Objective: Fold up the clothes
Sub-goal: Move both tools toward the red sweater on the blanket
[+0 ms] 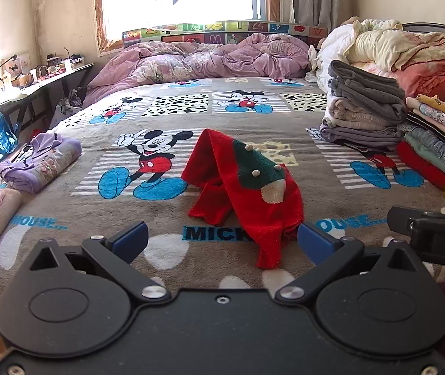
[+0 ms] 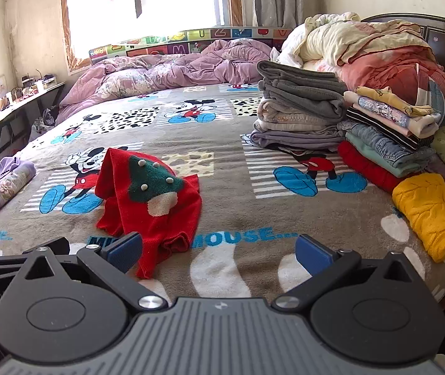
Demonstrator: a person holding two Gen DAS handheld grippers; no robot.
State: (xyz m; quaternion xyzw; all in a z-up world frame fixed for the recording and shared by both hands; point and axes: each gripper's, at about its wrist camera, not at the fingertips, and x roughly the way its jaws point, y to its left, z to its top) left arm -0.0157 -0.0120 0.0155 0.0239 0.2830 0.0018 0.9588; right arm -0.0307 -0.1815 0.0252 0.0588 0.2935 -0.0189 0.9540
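Observation:
A small red knit sweater [image 1: 247,200] with a green tree patch lies crumpled and humped up on the Mickey Mouse blanket [image 1: 166,118]. It also shows in the right wrist view [image 2: 156,200], left of centre. My left gripper [image 1: 220,239] is open and empty, just short of the sweater's near edge. My right gripper [image 2: 219,251] is open and empty, with its left finger beside the sweater's near hem. The right gripper's body [image 1: 435,234] shows at the right edge of the left wrist view.
Stacks of folded clothes [image 2: 303,115] stand at the right of the bed, with a yellow knit [image 2: 432,212] near the front. A folded lilac garment [image 1: 41,162] lies at the left. A purple duvet [image 1: 197,59] and piled bedding [image 2: 372,47] fill the far side.

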